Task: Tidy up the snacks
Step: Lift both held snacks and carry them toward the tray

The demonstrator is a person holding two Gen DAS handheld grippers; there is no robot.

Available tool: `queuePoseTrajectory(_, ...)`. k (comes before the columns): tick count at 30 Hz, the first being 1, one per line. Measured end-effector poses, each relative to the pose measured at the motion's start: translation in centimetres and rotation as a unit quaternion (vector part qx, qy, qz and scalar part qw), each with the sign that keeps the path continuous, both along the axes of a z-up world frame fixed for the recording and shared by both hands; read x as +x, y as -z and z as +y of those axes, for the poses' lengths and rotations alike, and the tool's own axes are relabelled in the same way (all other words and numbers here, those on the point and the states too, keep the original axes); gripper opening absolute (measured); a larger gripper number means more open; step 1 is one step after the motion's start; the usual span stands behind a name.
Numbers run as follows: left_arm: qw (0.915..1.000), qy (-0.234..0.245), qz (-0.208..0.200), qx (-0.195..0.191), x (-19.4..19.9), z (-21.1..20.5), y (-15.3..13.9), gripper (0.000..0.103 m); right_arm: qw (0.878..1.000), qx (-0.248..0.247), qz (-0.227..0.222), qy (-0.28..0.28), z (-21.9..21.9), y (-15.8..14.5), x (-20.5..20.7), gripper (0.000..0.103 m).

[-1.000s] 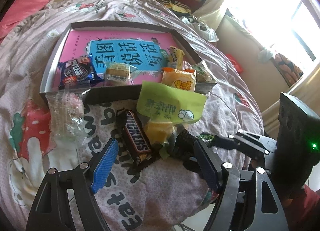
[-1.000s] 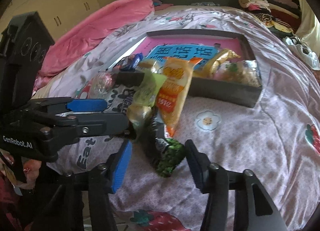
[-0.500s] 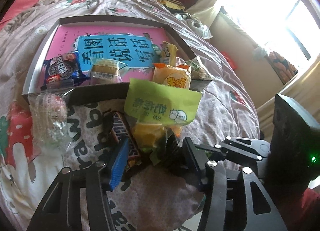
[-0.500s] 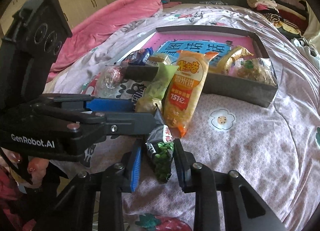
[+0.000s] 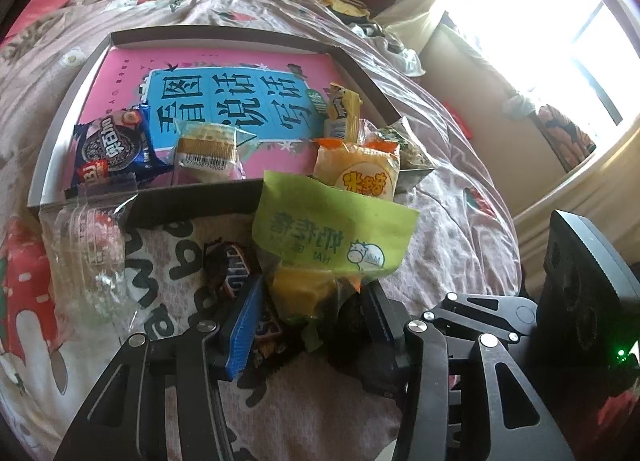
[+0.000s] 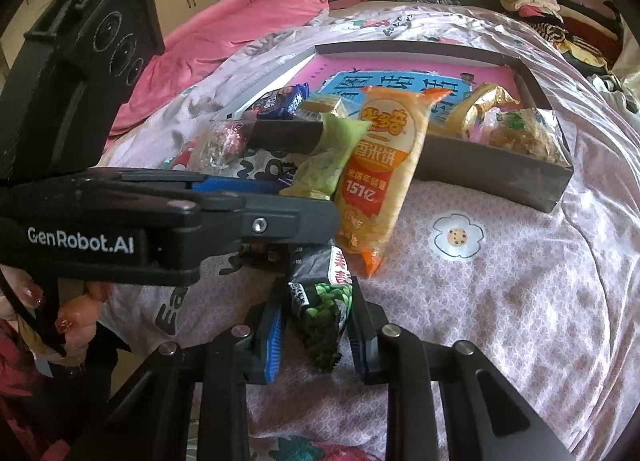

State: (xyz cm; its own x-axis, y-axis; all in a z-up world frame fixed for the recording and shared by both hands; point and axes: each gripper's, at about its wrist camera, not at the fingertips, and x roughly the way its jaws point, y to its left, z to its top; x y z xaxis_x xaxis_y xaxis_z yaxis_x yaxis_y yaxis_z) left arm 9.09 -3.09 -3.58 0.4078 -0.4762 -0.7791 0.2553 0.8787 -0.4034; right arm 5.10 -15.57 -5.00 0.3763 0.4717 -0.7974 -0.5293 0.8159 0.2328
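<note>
Green snack packet (image 5: 332,237) on bed (image 5: 452,229), lower end between left claw (image 5: 312,313) pads, jaws closing on it. Right claw (image 6: 316,321) closing too, clamped on dark green-black packet (image 6: 324,305). Orange packet (image 6: 380,173) leans on tray (image 6: 500,177) wall.

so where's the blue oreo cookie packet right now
In the left wrist view the blue Oreo cookie packet lies inside the grey tray, in its near-left corner, just left of the clear-wrapped sandwich biscuit.
</note>
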Motion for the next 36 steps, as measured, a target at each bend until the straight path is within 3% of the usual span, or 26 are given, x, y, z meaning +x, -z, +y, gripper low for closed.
queuePoseTrajectory(5, 0.9999, -0.006, 0.009, -0.010, 0.9, -0.2, 0.4, 0.051, 1.000, 0.005, 0.005, -0.002, 0.1, 0.2, 0.1, 0.027)
queuePoseTrajectory(8, 0.9991, -0.012, 0.022, -0.035, 1.6, 0.0, 0.8, 0.051, 1.000, 0.002, 0.004, -0.005, 0.3, 0.2, 0.2, 0.025)
queuePoseTrajectory(17, 0.9977, -0.022, 0.027, -0.059, 1.5, 0.8, 0.9, 0.034, 1.000, 0.024, 0.013, 0.000, -0.5, -0.1, 0.0, 0.022)
queuePoseTrajectory(27, 0.9960, -0.029, 0.030, -0.079, 1.0, 1.6, 0.3, 0.033, 1.000, 0.028, -0.002, -0.014, -0.6, -1.0, -1.3, 0.022)
queuePoseTrajectory(36, 0.9946, -0.061, 0.006, -0.084, 0.2, 3.9, -1.7, 0.033, 0.999, 0.045, -0.013, -0.013, -1.0, -1.7, -1.8, 0.022)
